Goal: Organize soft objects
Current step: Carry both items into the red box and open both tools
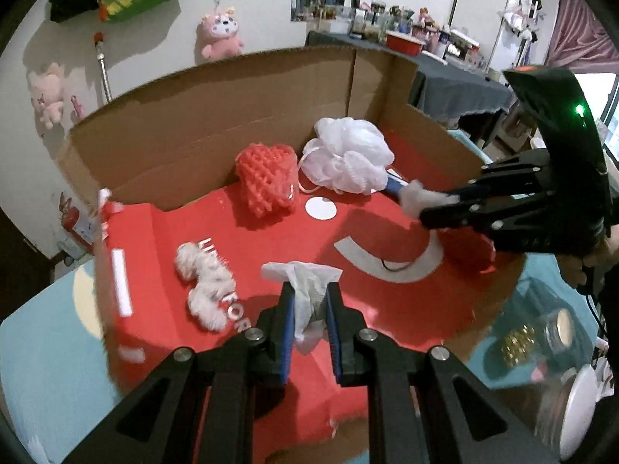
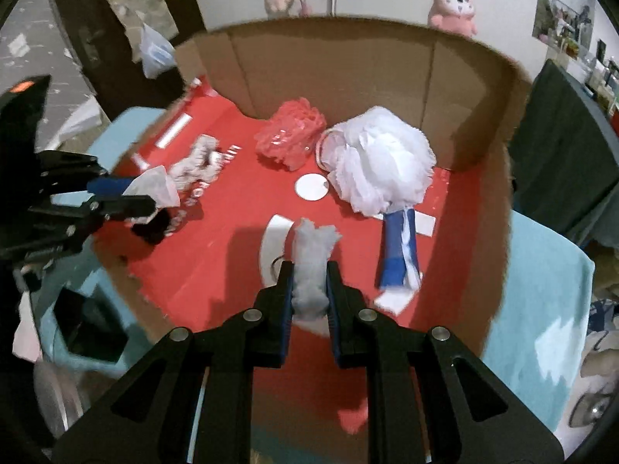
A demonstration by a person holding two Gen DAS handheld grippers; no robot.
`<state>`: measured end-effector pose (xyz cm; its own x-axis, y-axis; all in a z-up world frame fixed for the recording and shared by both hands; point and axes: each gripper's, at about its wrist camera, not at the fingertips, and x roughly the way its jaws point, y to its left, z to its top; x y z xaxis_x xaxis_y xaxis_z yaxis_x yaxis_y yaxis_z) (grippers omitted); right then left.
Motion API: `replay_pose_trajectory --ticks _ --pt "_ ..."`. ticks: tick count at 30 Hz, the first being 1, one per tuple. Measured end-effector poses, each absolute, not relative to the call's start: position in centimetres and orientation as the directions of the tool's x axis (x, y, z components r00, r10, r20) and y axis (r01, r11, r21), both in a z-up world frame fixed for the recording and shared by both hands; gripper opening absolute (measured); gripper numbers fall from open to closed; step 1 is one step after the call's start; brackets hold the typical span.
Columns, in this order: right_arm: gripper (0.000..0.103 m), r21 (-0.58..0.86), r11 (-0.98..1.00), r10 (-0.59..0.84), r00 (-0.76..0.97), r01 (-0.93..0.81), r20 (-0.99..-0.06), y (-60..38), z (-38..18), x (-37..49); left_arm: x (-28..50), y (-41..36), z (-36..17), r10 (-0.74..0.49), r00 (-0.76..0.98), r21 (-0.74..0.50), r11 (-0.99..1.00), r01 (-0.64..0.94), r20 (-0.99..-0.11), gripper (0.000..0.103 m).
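Left claw [image 1: 307, 301] clamps a white bag [image 1: 305, 282]; right claw [image 2: 307, 282] clamps grey fluff [image 2: 311, 259]. Both hover over the box [image 2: 348, 62], the loofah [image 2: 381, 166] ahead-right of the right claw.

Left gripper [image 1: 309, 309]: both black fingers pointed forward and slightly down, blue-padded jaws pinched onto a crumpled white tissue [image 1: 305, 290], seen in the right wrist view [image 2: 154, 201] reaching in level from the left edge. Right gripper [image 2: 308, 290]: fingers likewise forward and angled down, jaws clamped on a pale fluffy tuft [image 2: 313, 263], and in the left wrist view [image 1: 421, 205] entering from the right side, tips nearly horizontal, body lit by a green light, a hand [image 1: 595, 259] gripping its handle.
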<state>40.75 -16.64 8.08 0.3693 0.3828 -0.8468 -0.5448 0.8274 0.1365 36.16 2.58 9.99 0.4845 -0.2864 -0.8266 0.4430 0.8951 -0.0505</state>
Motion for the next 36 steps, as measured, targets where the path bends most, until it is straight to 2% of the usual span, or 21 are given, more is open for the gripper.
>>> replay_pose_trajectory --ticks 9,20,27,36 --pt "0.015 0.131 0.848 0.318 0.295 -0.514 -0.901 -14.4 5.5 44.4 39.5 0.9 8.0 -0.258 0.445 -0.053 0.905 0.423 -0.857 0.016" --pt "0.015 0.103 0.858 0.262 0.256 -0.503 -0.931 -13.4 4.1 45.6 40.1 -0.1 6.6 -0.225 0.412 -0.035 0.907 0.42 -0.883 0.017" --pt "0.016 0.088 0.859 0.244 0.253 -0.504 -0.936 -12.3 3.8 45.9 40.9 -0.4 6.2 -0.215 0.409 -0.033 0.912 0.408 -0.887 0.027" --pt "0.02 0.081 0.863 0.237 0.259 -0.498 -0.936 -11.6 3.3 45.7 40.5 0.7 6.5 -0.231 0.44 -0.055 0.924 0.378 -0.868 0.049"
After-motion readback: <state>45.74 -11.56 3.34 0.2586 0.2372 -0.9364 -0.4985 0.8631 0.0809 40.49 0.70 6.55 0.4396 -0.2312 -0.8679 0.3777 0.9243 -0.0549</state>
